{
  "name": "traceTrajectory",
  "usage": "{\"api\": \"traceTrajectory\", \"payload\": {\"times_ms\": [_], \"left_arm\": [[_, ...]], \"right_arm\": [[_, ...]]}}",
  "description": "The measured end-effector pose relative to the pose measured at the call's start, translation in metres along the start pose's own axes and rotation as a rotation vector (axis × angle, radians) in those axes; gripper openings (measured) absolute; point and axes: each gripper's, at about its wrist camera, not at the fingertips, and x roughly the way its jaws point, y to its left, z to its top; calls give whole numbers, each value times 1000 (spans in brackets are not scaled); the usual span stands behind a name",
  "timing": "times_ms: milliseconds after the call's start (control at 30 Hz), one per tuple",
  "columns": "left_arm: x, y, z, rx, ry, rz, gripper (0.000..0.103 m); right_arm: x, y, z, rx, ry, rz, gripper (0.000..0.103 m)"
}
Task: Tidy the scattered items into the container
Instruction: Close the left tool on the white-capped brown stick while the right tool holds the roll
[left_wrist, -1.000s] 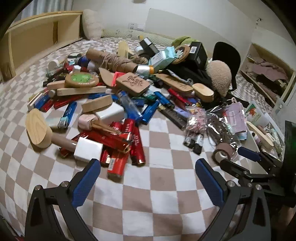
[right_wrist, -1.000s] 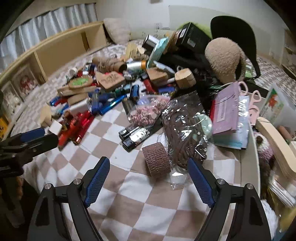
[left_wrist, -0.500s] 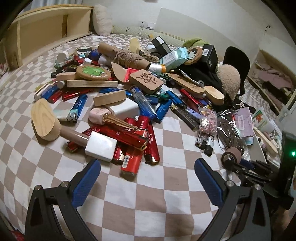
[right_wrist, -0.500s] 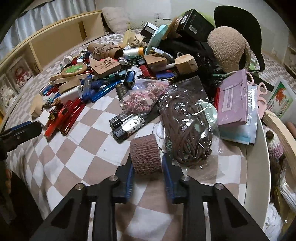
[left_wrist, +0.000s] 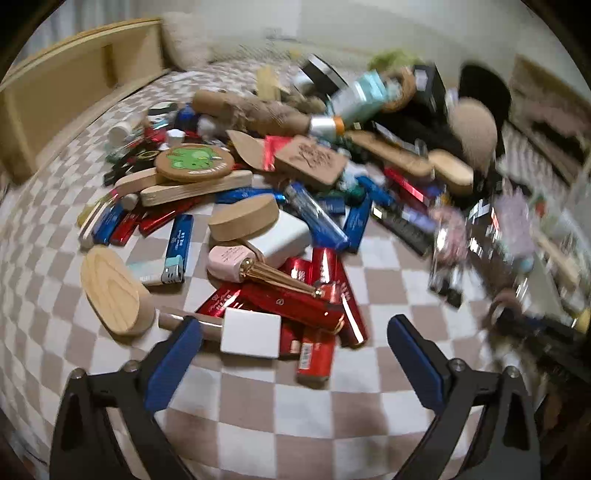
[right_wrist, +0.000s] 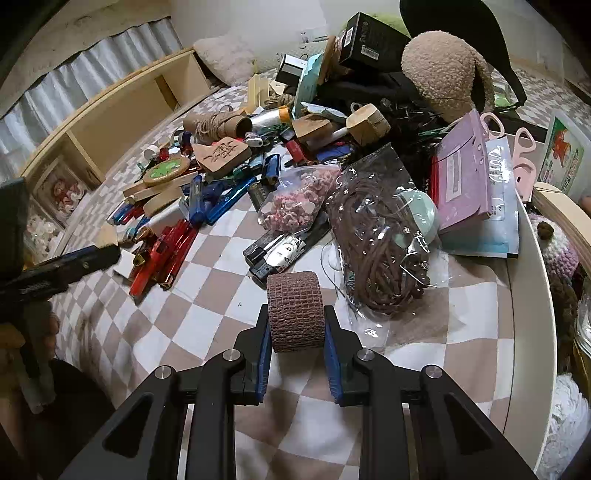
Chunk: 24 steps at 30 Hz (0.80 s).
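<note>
My right gripper (right_wrist: 295, 341) is shut on a brown bandage roll (right_wrist: 294, 312) and holds it just above the checkered cloth. My left gripper (left_wrist: 291, 354) is open and empty, its blue pads on either side of a white square block (left_wrist: 251, 332) and red lighters (left_wrist: 317, 317) at the near edge of a big heap of scattered items (left_wrist: 280, 184). The left gripper also shows at the left of the right wrist view (right_wrist: 66, 262). A white container rim (right_wrist: 532, 295) curves along the right, with knitted items inside.
A clear bag of brown cord (right_wrist: 376, 236), a bag of pink beads (right_wrist: 295, 203) and black lighters (right_wrist: 277, 251) lie just beyond the roll. A purple notebook (right_wrist: 465, 166) and fuzzy beige ball (right_wrist: 443, 70) sit behind. A wooden shelf (right_wrist: 122, 110) runs along the far left.
My right gripper has lifted the brown roll slightly while staying shut on it. My left gripper has moved forward toward the red lighters and white block; its view is blurred by motion.
</note>
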Motion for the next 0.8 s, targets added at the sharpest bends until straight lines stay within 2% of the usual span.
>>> {"api": "traceTrajectory", "payload": {"times_ms": [133, 200, 267, 500, 633, 733, 800], "left_arm": [[-2, 0, 16, 133, 10, 74, 85], [-2, 4, 20, 161, 28, 78, 78], [0, 9, 24, 184, 51, 84, 77], [22, 34, 16, 174, 215, 19, 77], [32, 37, 7, 176, 252, -15, 77], [36, 38, 6, 176, 252, 16, 85], [40, 41, 6, 167, 261, 48, 96]], "right_arm": [[2, -5, 1, 28, 9, 5, 26], [0, -5, 2, 36, 4, 13, 26], [0, -6, 2, 40, 1, 20, 26], [0, -5, 1, 44, 10, 42, 26], [1, -4, 2, 39, 12, 47, 26], [2, -4, 1, 40, 17, 48, 26], [2, -5, 1, 41, 19, 49, 26]]}}
